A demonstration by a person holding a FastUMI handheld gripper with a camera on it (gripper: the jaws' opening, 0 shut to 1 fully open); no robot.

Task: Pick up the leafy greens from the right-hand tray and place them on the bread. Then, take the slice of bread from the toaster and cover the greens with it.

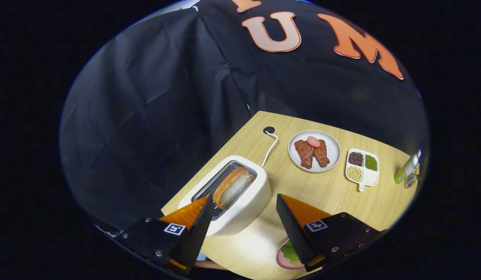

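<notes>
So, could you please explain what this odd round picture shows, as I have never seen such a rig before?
The picture comes from a camera riding on a handheld two-finger tool, looking forward along its fingers. The orange and black wedges at the bottom are those fingers; they stand open and hold nothing. Just ahead, on a wooden table, stands a white toaster with a bread slice sticking out of its slot, close to the left finger. Beyond lie a white plate with meat pieces, a small divided dish of beans and seeds, and a green bottle. Under the right finger, a pink plate carries leafy greens.
</notes>
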